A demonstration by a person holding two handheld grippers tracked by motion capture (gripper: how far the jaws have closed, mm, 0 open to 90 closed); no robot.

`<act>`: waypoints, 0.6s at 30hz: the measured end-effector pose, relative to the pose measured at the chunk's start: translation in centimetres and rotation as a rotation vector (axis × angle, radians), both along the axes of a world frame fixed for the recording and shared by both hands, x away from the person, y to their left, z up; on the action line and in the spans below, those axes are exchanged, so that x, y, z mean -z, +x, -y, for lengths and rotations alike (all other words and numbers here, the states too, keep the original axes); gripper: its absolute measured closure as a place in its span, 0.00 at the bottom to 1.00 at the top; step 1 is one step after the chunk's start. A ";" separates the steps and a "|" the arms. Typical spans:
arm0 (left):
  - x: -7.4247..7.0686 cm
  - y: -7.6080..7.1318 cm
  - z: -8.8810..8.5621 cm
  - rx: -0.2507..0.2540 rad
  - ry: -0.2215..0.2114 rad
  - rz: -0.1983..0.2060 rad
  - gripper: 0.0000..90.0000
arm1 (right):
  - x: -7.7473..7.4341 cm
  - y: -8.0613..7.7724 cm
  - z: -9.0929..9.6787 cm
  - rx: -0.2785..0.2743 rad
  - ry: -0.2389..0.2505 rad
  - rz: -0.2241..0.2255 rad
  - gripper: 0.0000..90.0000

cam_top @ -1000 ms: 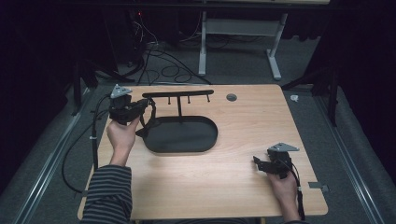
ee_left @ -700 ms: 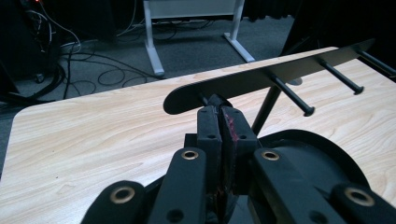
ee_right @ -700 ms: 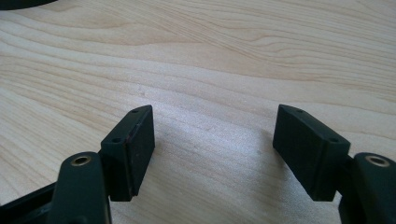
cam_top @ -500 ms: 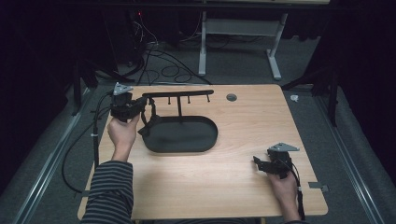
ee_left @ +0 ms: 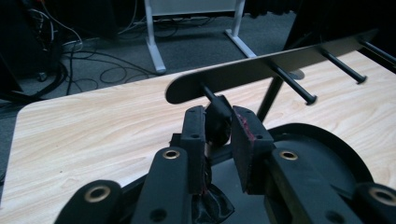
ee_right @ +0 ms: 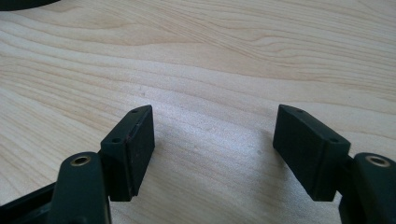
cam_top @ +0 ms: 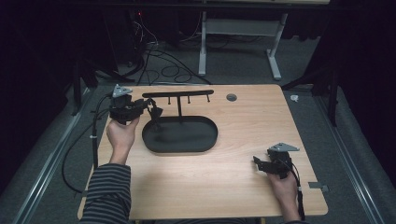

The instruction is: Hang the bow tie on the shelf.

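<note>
1. A black rack (cam_top: 180, 112) stands on the wooden table (cam_top: 243, 140): an oval tray as its foot, a thin post, and a flat bar across the top with pegs sticking out; I place everything else by this rack.
2. The left gripper (cam_top: 150, 111) sits at the rack's left end, level with the bar, held from below by the left hand (cam_top: 122, 133) in a striped sleeve.
3. In the left gripper view a small dark object (ee_left: 218, 123) hangs at the end peg (ee_left: 208, 93) of the bar, right between the left gripper's (ee_left: 218, 133) pads; what exactly it is I cannot make out.
4. The jaws have just been opening; a narrow gap shows on the right-hand side of the object, while on the other side I cannot tell whether the pad touches it.
5. The right gripper (cam_top: 258, 162) rests on the table well away from the rack, towards the near right corner, with the right hand (cam_top: 285, 186) behind it.
6. Its jaws are spread wide in the right gripper view (ee_right: 212, 140), with bare wood between them.
</note>
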State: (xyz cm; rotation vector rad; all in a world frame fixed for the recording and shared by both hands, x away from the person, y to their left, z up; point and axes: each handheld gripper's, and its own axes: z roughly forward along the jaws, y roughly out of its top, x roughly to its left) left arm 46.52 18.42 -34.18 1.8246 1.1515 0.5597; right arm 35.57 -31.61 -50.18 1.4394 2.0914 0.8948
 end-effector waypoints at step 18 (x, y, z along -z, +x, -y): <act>-0.7 -3.3 -1.0 0.007 0.035 0.026 0.66 | 0.0 0.0 -0.1 0.000 -0.004 0.001 0.34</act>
